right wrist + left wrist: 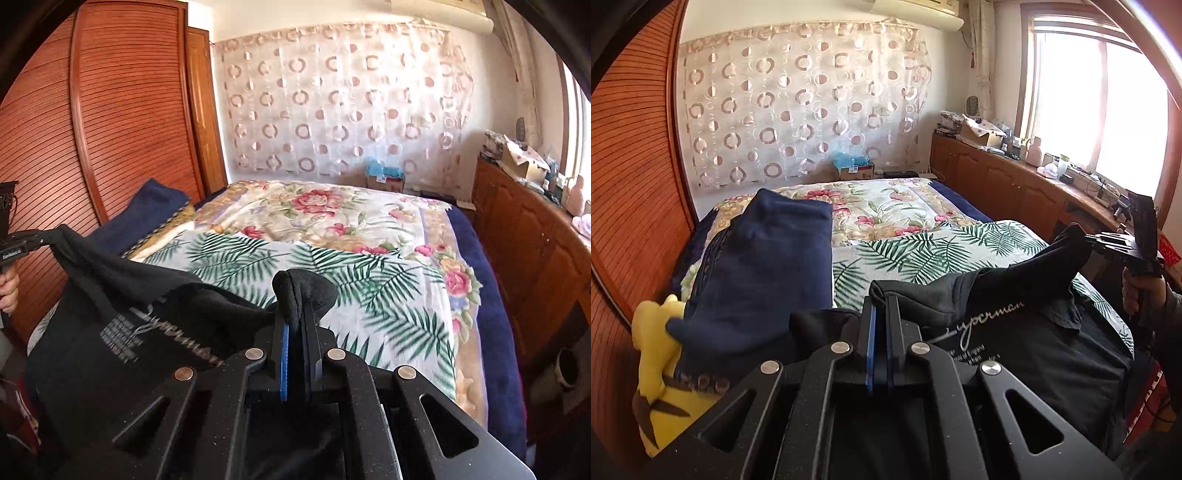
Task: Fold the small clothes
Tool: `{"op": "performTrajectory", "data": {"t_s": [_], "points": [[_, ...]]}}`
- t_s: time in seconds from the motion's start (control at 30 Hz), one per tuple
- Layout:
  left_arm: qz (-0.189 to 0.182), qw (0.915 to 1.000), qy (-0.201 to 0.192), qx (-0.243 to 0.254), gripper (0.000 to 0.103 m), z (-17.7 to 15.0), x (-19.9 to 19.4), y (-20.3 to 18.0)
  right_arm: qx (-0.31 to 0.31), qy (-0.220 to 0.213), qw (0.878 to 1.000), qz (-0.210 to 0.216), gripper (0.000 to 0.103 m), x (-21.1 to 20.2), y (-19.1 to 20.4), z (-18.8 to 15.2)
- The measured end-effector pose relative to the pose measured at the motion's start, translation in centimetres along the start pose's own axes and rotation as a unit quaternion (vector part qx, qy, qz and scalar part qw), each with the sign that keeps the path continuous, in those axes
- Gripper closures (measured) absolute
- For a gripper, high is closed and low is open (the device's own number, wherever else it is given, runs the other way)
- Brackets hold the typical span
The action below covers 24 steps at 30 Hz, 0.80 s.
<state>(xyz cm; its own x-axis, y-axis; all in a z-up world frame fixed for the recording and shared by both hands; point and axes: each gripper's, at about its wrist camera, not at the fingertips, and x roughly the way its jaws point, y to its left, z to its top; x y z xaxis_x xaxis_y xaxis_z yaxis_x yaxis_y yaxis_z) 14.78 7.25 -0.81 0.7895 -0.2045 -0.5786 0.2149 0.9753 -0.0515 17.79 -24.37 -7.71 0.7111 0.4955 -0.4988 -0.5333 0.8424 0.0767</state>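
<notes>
A black T-shirt (1015, 354) with white lettering lies at the near end of the bed. Its top edge is stretched and lifted between my two grippers. My left gripper (882, 299) is shut on a bunched corner of the black fabric right ahead of the camera. At the right of the left wrist view, my right gripper (1089, 238) pinches the other corner, held by a hand (1137, 291). In the right wrist view the right gripper (297, 295) is shut on the black T-shirt (92, 332), and the left gripper (42, 238) grips the far corner at the left edge.
The bed carries a palm-leaf sheet (923, 251) and a floral blanket (314, 210). A folded navy cloth (768, 258) and a yellow plush toy (661, 362) lie on its left side. A slatted wardrobe (110, 129) stands left, a cluttered wooden cabinet (997, 177) right under the window.
</notes>
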Motion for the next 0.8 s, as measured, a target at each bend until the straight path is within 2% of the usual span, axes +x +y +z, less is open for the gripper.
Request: {"op": "performTrajectory", "data": {"t_s": [0.1, 0.27, 0.53, 0.67, 0.8], "points": [[0.007, 0.9999, -0.010, -0.008, 0.098, -1.6, -2.2, -0.4, -0.002, -0.005, 1.000, 0.004, 0.098, -2.3, 0.2, -1.3], [0.010, 0.9983, -0.026, -0.050, 0.098, -3.6, -5.9, 0.7, -0.012, -0.002, 1.000, 0.000, 0.098, -6.8, 0.9, -2.7], [0.034, 0.9968, -0.038, -0.061, 0.098, -6.7, -10.2, 1.4, -0.025, 0.017, 1.000, 0.005, 0.098, -12.4, 1.8, -4.8], [0.040, 0.9961, -0.028, -0.073, 0.098, -9.3, -11.2, 1.5, -0.027, 0.036, 0.999, 0.008, 0.098, -14.4, 2.6, -6.0], [0.044, 0.9953, 0.012, -0.086, 0.098, -12.3, -9.5, 1.5, -0.008, 0.071, 0.997, 0.019, 0.098, -14.0, 2.7, -8.4]]}}
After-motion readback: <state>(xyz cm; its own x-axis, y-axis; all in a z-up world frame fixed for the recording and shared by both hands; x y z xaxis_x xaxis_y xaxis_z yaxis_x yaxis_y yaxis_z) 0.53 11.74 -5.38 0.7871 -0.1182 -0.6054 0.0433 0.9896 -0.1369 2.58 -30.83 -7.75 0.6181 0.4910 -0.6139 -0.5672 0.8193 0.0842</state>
